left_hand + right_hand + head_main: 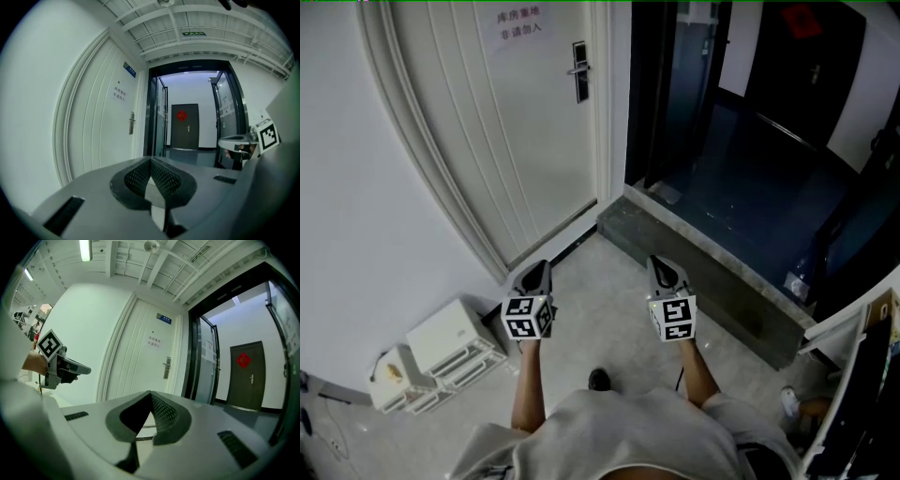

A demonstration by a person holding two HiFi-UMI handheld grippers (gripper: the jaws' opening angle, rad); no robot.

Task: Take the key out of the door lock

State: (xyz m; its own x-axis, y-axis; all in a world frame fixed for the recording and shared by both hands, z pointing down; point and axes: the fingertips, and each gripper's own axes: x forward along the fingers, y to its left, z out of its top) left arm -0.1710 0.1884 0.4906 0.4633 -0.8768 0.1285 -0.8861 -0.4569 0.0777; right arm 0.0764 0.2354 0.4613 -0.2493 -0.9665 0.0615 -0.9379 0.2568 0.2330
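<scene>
White paint covered the panelled door (516,122) at the far left of the hallway, and it stood shut in its frame. The door lock (579,71), a dark plate with a lever handle, sat near the door's right edge, with a paper sign (523,26) above and to its left. Whether the key was in the lock could not be told, as the plate was too small in every view.

Both grippers were held out over the pale floor (609,323), near the person and well apart from the door. The left gripper (543,266) had its jaws closed together with nothing between them, tips pointing far towards the door. The right gripper (658,262) was just as closed and just as empty, side by side with the left one and aimed the same way. Bare forearms ran back from both marker cubes to the person's body.

To the right of the white door, a grey stone threshold (712,281) led into a dark-floored passage. At the passage's far end stood a dark door (184,127) with a red ornament (181,115) on it. White boxes (441,352) rested on the floor at the near left, against the wall.
</scene>
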